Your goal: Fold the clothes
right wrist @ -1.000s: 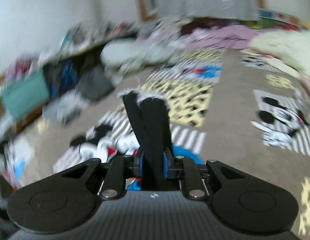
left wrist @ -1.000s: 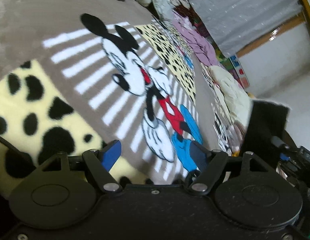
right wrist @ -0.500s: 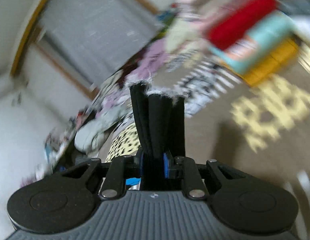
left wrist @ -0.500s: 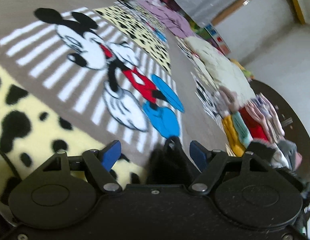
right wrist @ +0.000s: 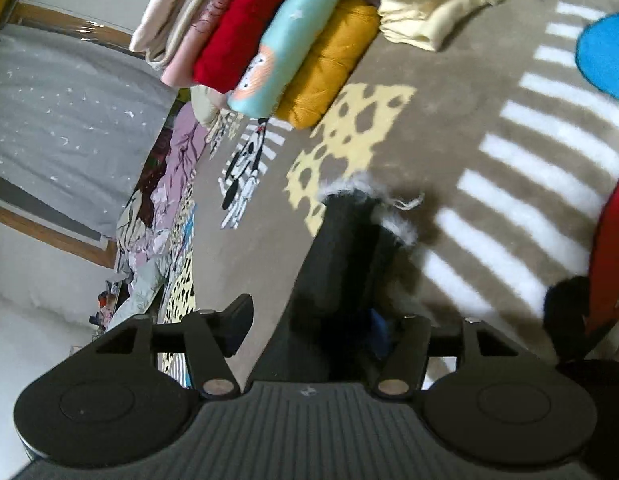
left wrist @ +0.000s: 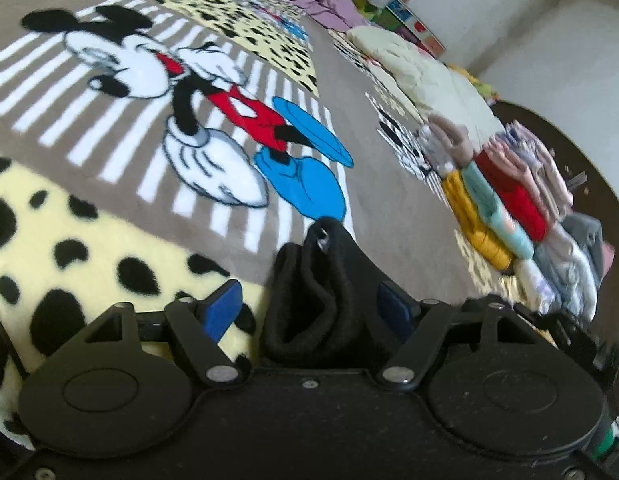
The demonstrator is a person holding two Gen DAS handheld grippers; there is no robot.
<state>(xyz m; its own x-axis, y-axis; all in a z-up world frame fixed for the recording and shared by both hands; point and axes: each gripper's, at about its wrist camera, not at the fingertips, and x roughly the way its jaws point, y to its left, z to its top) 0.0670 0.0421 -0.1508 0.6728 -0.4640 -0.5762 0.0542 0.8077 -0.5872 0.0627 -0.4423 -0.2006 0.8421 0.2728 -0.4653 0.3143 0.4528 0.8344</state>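
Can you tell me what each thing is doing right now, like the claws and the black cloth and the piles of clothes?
Left claw: closing, black cloth between its fingers.
Right claw: opening, black cloth still between its fingers.
Black cloth: folded thick, bunched up.
Stack of clothes: folded, neatly piled on the blanket.
Cartoon blanket: spread flat.
Cream garment: lying loose beside the stack.
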